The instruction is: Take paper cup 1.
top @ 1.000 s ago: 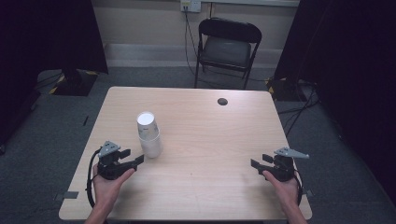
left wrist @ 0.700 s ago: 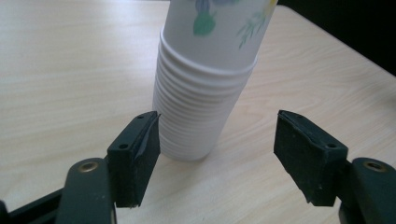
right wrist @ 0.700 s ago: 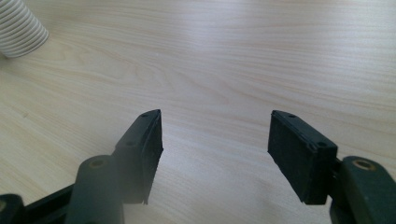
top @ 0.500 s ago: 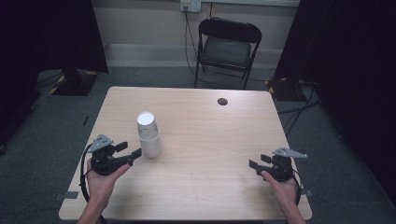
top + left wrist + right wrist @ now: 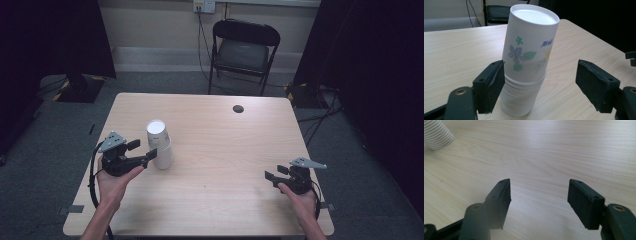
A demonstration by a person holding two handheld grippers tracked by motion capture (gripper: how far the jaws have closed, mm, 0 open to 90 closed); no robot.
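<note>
Our left gripper (image 5: 540,82) has its fingers spread around a stack of paper cups (image 5: 526,62), one finger touching its ribbed base. The stack stands upright, mouths down, on the pale wood worktop (image 5: 225,150). Our right gripper (image 5: 539,202), fingers apart, hovers empty. A black chair (image 5: 242,52) stands beyond.

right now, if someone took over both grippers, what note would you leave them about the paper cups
Left gripper: open, jaws on either side of the stack of paper cups; one pad sits at the stack's side, the other is well clear. Nothing gripped.
Right gripper: open, empty, low over bare table near the right front corner.
Cups: upside down, nested, upright on the left half of the table; the top one has a flower print.
Done: left gripper lined up on the stack.
Left: probably close on it and separate cups, right gripper likely assisting.
</note>
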